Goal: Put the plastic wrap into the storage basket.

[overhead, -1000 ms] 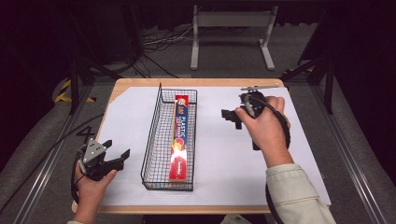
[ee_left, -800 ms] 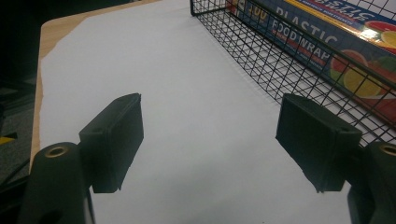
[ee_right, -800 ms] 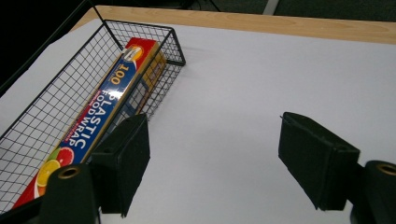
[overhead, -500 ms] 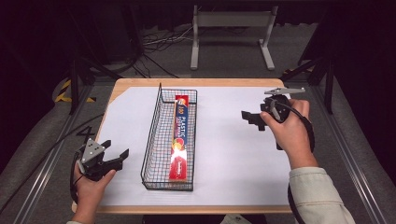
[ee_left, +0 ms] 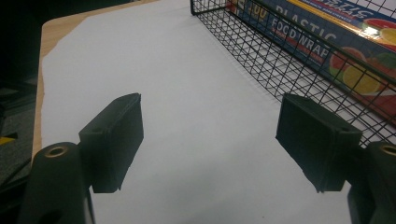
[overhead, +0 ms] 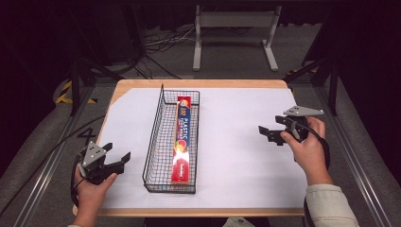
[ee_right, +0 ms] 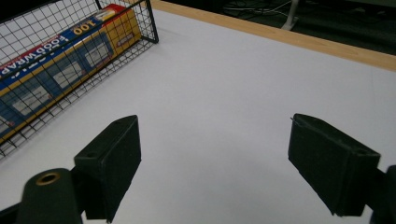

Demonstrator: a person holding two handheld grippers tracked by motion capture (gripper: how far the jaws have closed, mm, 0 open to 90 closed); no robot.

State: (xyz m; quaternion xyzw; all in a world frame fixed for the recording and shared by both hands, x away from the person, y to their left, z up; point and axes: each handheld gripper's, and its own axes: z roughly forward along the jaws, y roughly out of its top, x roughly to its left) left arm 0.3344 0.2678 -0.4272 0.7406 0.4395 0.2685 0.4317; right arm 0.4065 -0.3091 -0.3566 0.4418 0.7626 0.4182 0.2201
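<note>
A black wire basket (overhead: 171, 142) stands on the white sheet (overhead: 236, 156) that covers the wooden bench (overhead: 198, 84), and it serves as the landmark here. Inside the basket a long box of plastic food wrap (overhead: 182, 139) lies flat along its length, pressed toward the basket's right-hand wall, label up.

The left hand-held gripper (overhead: 116, 163) sits just to the left of the basket's near end, low over the sheet, its jaws spread wide with nothing between them; in the left gripper view the basket's mesh wall runs close past its right jaw.

The right hand-held gripper (overhead: 268, 134) is well apart from the basket on its right side, above bare sheet. Its jaws have just been opening and stand wide, with only the sheet seen between them. In the right gripper view the basket and the box lie off to the upper left.
</note>
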